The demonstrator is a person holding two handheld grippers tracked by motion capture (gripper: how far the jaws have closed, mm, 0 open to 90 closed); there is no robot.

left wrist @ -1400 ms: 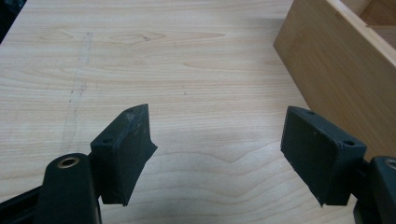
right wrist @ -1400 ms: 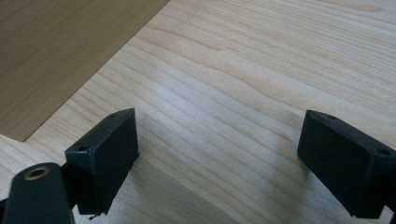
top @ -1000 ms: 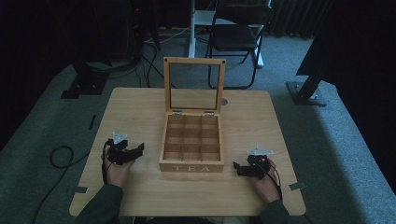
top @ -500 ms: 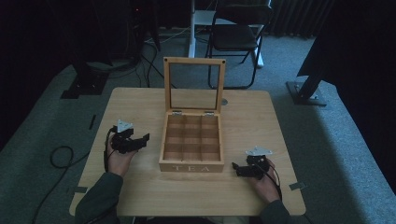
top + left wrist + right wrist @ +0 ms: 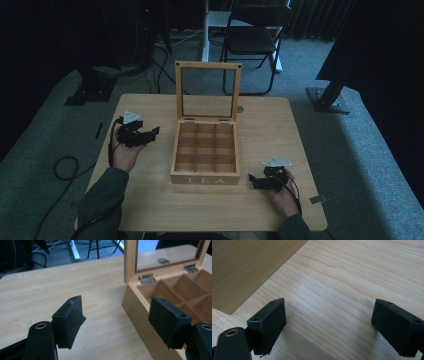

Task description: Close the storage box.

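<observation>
Left gripper (image 5: 150, 134) has risen toward the front-facing tea box (image 5: 205, 155).

wooden tea box (image 5: 205, 152) mid-worktop (image 5: 150, 200), nearer the far edge, lid upright, nine compartments bare, "TEA" on the near wall. small dark disc (image 5: 240, 108) on worktop just right of the lid. folding chair (image 5: 257, 40) on the floor past the far edge, cable loop (image 5: 62, 167) on the floor left

Pale wood tea box (image 5: 205, 150) (white "TEA" lettering), black claws.
</observation>
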